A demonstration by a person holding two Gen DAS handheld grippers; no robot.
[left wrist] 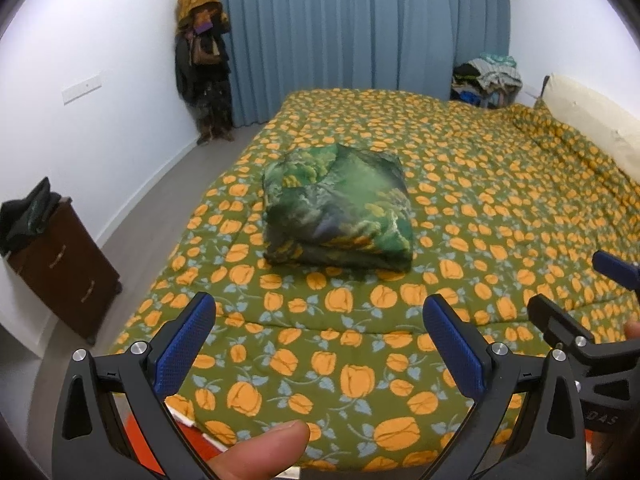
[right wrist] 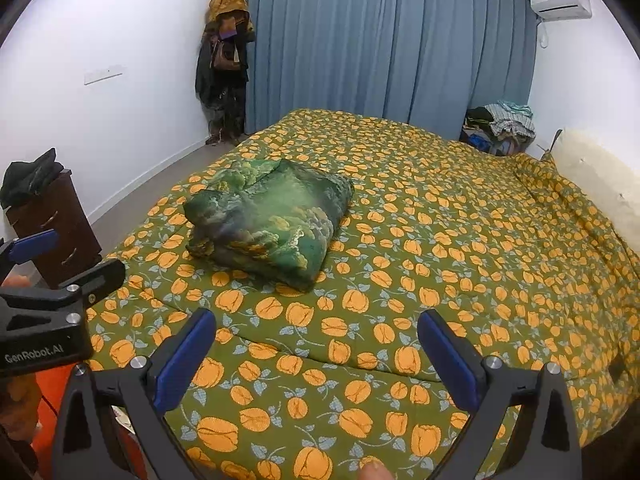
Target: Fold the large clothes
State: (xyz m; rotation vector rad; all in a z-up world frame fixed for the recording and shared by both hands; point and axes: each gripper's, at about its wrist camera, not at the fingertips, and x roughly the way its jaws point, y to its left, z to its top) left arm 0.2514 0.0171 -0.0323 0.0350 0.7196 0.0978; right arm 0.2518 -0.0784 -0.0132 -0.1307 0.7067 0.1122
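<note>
A bulky garment of green printed fabric with yellow patches (left wrist: pixel 338 210), folded into a thick square bundle, lies on the bed with the olive-green quilt patterned with orange flowers (left wrist: pixel 480 208), towards the bed's left side and well beyond both grippers. The left hand-held gripper (left wrist: pixel 320 344), black with blue ridged pads, hangs over the near edge of the bed with its jaws spread wide and nothing between them; a fingertip (left wrist: pixel 264 450) shows at the bottom of its view. The right hand-held gripper (right wrist: pixel 318 354) is likewise wide and empty, hovering above the quilt just to the right of the left one, well apart from the bundle. Beyond the bed hang long blue pleated curtains (right wrist: pixel 384 48). In the far left corner, dark clothes and bags hang under a mustard-coloured cloth (right wrist: pixel 226 64). A dark brown wooden drawer cabinet (left wrist: pixel 64 264) stands against the white wall at left, with dark cloth on top. A heap of mixed clothes (right wrist: pixel 500 126) sits in the far right corner.
</note>
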